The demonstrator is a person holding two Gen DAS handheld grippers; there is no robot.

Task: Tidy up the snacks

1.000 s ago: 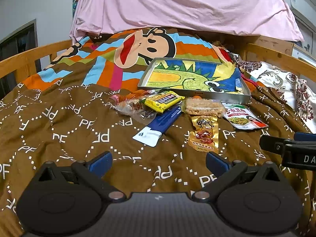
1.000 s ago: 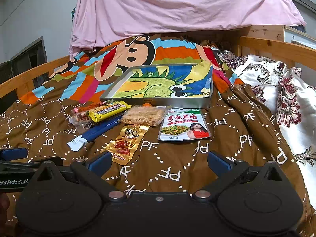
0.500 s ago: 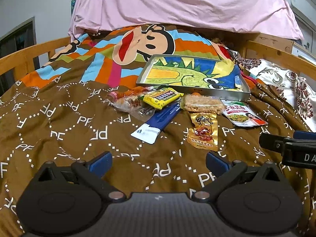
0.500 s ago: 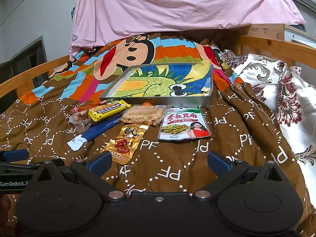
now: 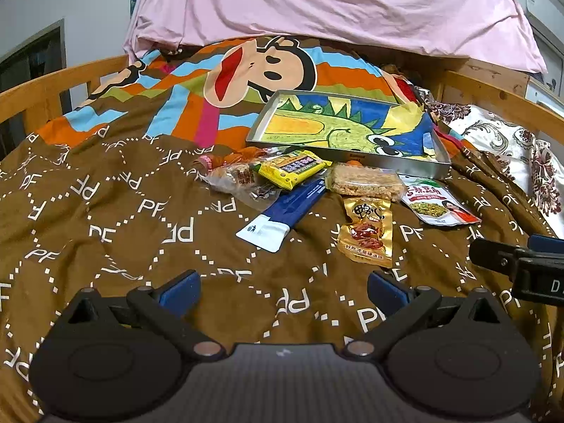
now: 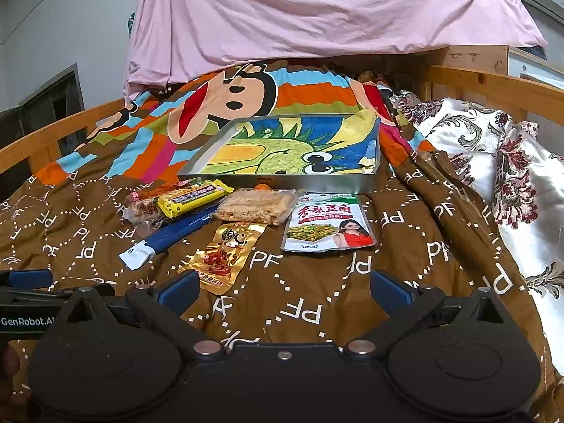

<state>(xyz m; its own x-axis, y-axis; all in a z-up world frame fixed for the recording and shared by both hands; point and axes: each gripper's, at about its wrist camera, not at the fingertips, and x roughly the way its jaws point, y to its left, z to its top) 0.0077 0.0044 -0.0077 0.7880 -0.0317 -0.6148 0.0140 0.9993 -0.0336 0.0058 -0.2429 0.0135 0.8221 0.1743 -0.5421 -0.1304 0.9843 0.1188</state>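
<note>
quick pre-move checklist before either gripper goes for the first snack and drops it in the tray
1. Left gripper open and holding nothing: ok.
2. Right gripper open and holding nothing: ok.
3. Metal tray free of snacks, only the dinosaur picture inside: ok.
4. Gold pouch lies apart from the others, nearest the right gripper: ok.
5. Yellow bar rests partly on the clear-wrapped snack and the blue packet; lifting may drag them: not ok.
6. Tray sits level on the brown quilt: cannot tell.
</note>
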